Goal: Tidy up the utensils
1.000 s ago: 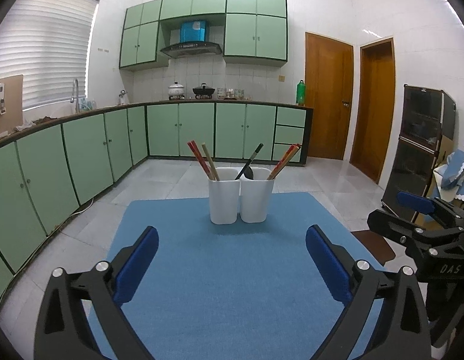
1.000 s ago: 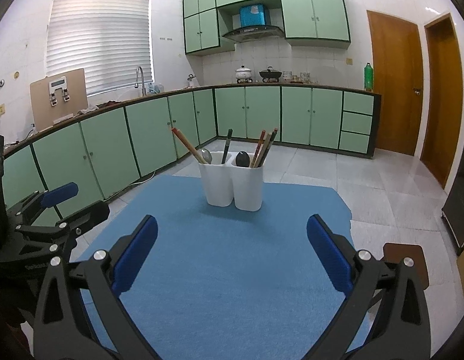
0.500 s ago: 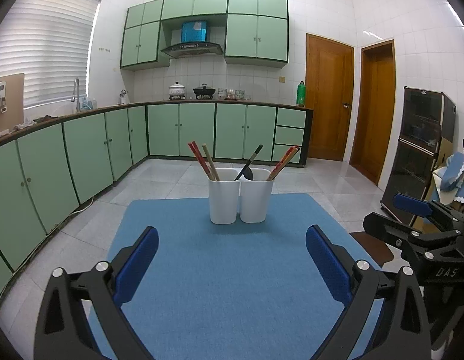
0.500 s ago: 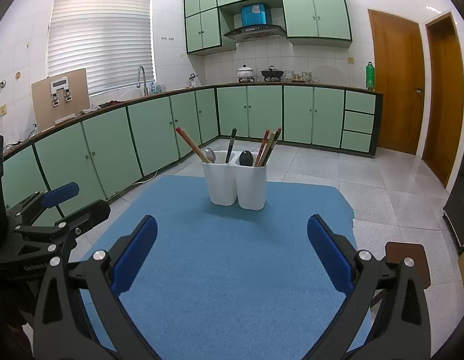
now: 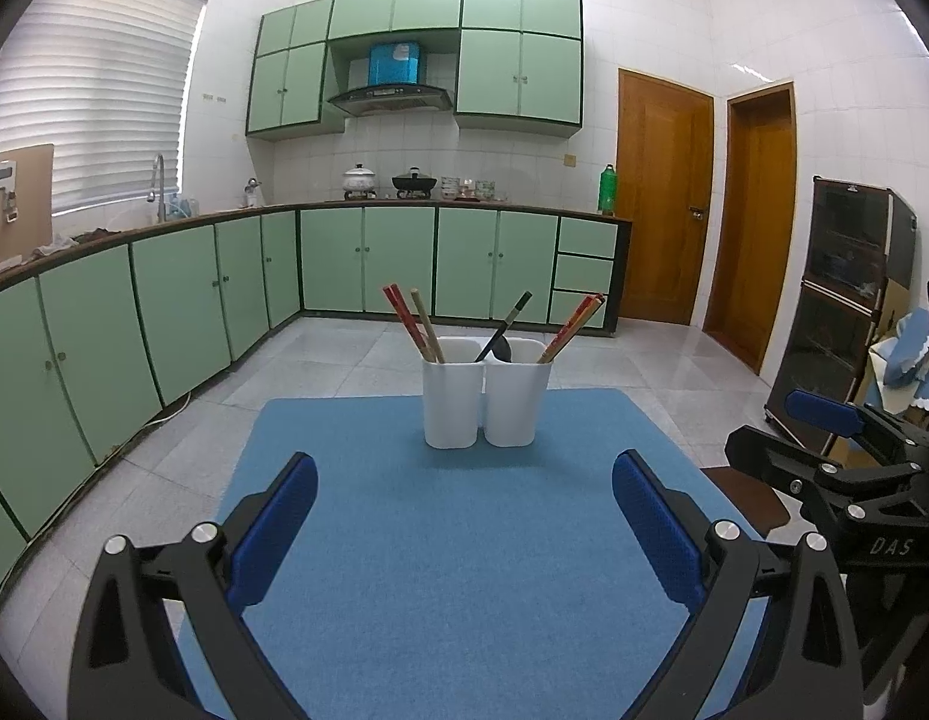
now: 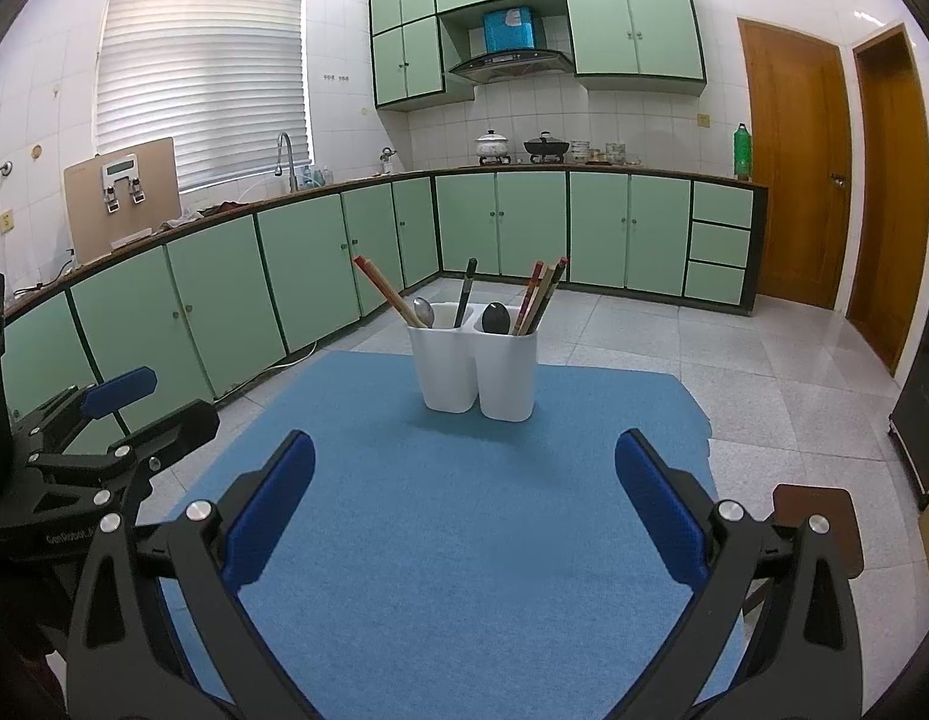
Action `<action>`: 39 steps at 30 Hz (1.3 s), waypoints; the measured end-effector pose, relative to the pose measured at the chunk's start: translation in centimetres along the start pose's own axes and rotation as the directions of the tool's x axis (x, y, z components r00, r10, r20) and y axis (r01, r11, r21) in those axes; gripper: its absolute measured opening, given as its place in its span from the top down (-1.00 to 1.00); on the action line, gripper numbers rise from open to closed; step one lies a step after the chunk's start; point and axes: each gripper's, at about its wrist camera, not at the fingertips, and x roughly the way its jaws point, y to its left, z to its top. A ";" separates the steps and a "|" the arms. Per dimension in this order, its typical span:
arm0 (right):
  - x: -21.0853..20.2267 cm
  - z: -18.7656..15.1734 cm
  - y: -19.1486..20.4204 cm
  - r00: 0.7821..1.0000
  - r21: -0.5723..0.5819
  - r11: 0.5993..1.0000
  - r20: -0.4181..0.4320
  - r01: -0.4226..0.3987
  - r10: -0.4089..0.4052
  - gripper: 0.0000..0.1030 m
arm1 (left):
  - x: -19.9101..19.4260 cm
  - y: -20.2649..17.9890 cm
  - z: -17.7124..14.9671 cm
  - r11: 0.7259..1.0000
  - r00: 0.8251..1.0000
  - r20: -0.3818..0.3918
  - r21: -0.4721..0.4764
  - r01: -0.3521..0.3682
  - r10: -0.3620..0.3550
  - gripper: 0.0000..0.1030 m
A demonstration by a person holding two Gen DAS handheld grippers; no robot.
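Standing on blue mat (image 6: 464,540):
left cup (image 6: 443,369): chopsticks, metal spoon (image 6: 424,312)
right cup (image 6: 505,375): chopsticks, black spoon (image 6: 495,318)
left gripper (image 5: 464,531): released
right gripper (image 6: 464,516): released

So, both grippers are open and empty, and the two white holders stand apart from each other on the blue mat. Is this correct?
Not quite. The two white holders stand side by side and touching, not apart, as the right wrist view shows. The rest holds: left gripper and right gripper are open and empty, and the holders stand on the blue mat.

Both wrist views face the white holders (image 5: 485,399) head-on, side by side.
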 end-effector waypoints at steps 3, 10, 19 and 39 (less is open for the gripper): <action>0.1 0.0 0.1 1.000 -0.002 1.000 0.001 0.001 -0.001 -0.89 | -0.1 0.1 0.0 1.000 1.000 0.001 0.000 -0.001 0.001 -0.88; 0.1 0.0 0.1 1.000 -0.002 1.000 0.001 0.000 0.000 -0.89 | -0.2 0.1 0.1 1.000 1.000 0.006 -0.002 -0.003 0.003 -0.88; 0.1 0.0 0.1 1.000 -0.001 1.000 0.000 0.000 0.000 -0.89 | -0.3 0.1 0.0 1.000 1.000 0.008 -0.002 -0.004 0.004 -0.88; 0.1 0.1 0.4 1.000 0.000 1.000 0.000 -0.004 0.004 -0.89 | -0.5 0.0 0.1 1.000 1.000 0.007 0.000 -0.009 0.009 -0.87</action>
